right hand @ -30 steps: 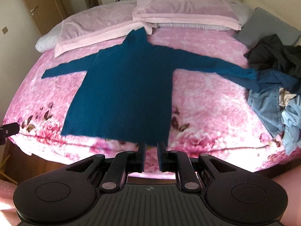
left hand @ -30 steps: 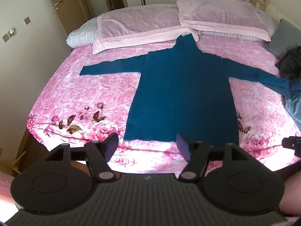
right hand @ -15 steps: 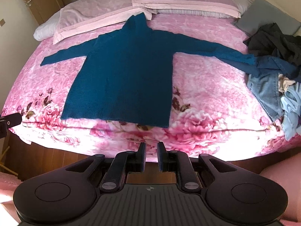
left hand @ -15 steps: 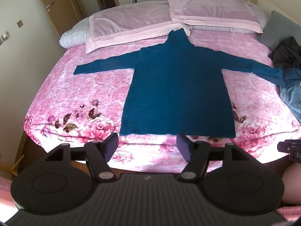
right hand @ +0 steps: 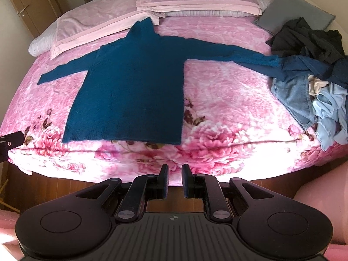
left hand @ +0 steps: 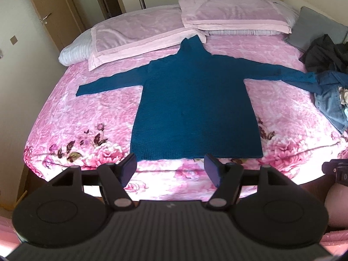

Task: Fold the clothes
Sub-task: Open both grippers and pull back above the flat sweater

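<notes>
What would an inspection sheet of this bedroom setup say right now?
Surface: bed with pink floral bedspread, covered edge to edge.
Job's things: teal turtleneck sweater spread flat, sleeves out, unfolded.
Clutter: pile of clothes at the bed's right side, covering the tip of one sweater sleeve; grey cushion; pink pillows.
Claws: left claw open wide, empty; right claw nearly closed, empty; both short of the sweater.
Cables: nothing seen.
Surroundings: wooden door, wood floor.

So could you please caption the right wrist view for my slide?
Teal sweater spread flat on the pink bed, unfolded clothes pile beside it.
</notes>
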`<state>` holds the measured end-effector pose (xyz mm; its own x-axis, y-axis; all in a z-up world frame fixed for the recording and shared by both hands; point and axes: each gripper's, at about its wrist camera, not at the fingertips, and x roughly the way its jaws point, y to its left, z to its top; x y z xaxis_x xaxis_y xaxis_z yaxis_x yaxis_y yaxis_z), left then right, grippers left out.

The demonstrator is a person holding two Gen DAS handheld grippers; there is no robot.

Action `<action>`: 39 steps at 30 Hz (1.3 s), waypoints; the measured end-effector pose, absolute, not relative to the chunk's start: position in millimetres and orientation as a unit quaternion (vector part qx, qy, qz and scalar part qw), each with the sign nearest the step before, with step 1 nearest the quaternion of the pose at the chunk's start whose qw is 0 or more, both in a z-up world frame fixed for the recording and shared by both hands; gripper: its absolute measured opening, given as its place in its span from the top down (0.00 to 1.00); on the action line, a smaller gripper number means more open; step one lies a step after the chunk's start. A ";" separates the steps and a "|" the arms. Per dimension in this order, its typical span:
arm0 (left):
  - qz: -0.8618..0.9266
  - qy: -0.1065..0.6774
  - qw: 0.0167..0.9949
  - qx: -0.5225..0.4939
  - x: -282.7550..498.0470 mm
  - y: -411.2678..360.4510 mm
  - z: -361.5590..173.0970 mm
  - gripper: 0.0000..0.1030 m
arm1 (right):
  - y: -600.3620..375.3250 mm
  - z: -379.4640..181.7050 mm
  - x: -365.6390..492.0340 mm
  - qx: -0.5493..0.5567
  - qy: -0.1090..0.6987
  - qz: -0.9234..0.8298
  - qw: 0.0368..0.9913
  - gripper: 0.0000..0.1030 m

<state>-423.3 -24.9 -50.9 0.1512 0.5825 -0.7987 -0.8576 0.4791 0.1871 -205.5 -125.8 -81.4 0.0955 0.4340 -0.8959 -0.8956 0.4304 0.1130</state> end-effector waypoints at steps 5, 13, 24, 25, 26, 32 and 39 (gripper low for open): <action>0.487 0.438 0.739 -0.157 -418.2 -22.6 -53.1 0.37 | -124.5 -82.4 -201.7 -0.243 0.475 0.480 0.696 0.86; 0.501 0.435 0.730 -0.161 -414.9 -13.9 -56.3 0.37 | -110.9 -87.0 -194.2 -0.247 0.474 0.492 0.687 0.86; 0.526 0.432 0.715 -0.161 -404.1 -0.5 -56.9 0.37 | -88.6 -92.9 -180.5 -0.252 0.467 0.516 0.673 0.86; 0.528 0.431 0.714 -0.161 -402.7 0.8 -57.1 0.37 | -87.0 -93.8 -178.7 -0.253 0.467 0.517 0.671 0.86; 0.529 0.432 0.712 -0.162 -401.4 2.2 -58.3 0.37 | -85.1 -94.8 -177.2 -0.254 0.467 0.518 0.670 0.86; 0.531 0.436 0.708 -0.163 -386.9 14.9 -63.5 0.37 | -71.7 -101.2 -163.2 -0.256 0.472 0.519 0.665 0.86; 0.535 0.429 0.705 -0.181 -381.7 48.0 -73.7 0.37 | -45.4 -113.7 -146.3 -0.258 0.482 0.513 0.662 0.86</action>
